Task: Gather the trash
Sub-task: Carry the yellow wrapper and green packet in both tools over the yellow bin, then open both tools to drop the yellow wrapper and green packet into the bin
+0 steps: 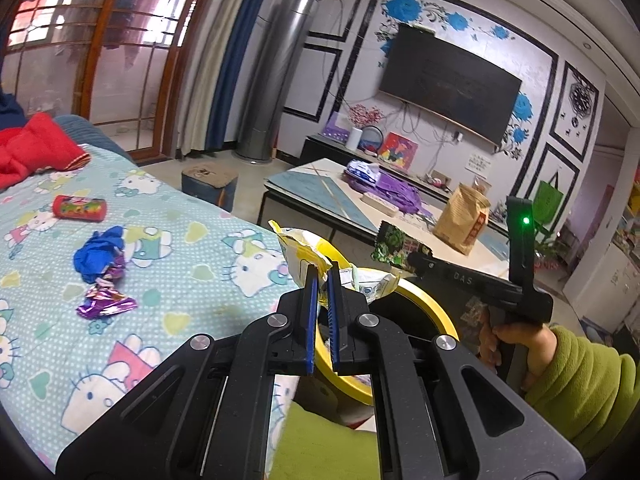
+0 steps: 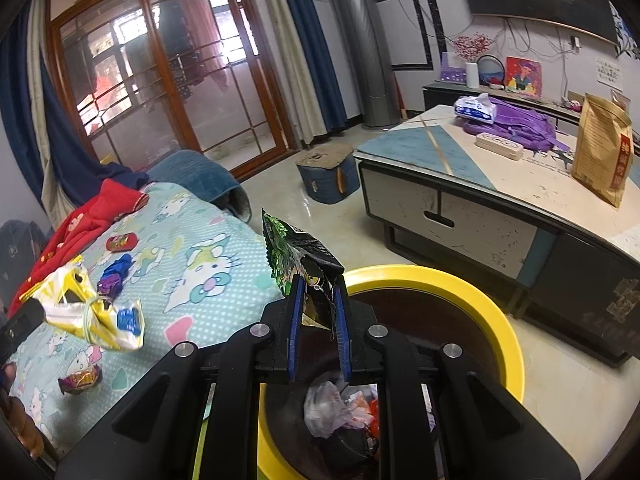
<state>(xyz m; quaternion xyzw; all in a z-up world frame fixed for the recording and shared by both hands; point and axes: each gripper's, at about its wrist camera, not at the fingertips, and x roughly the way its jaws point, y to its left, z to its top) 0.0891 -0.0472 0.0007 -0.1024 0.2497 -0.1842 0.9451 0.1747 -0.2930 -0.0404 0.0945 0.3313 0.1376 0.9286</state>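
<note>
Both wrappers pinched, nearing bin; spill risk.
My left gripper (image 1: pixel 323 280) clamps yellow wrapper (image 1: pixel 308 254) short of yellow-rimmed bin (image 2: pixel 496 320); right gripper (image 2: pixel 318 300) clamps green wrapper (image 2: pixel 286 256) (early release misses).

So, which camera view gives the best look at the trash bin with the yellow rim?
The right wrist view: the trash bin shows most of its yellow rim, its dark inside and the trash at the bottom, right below the right gripper. In the left wrist view only arcs of its rim show, behind the left gripper.
</note>
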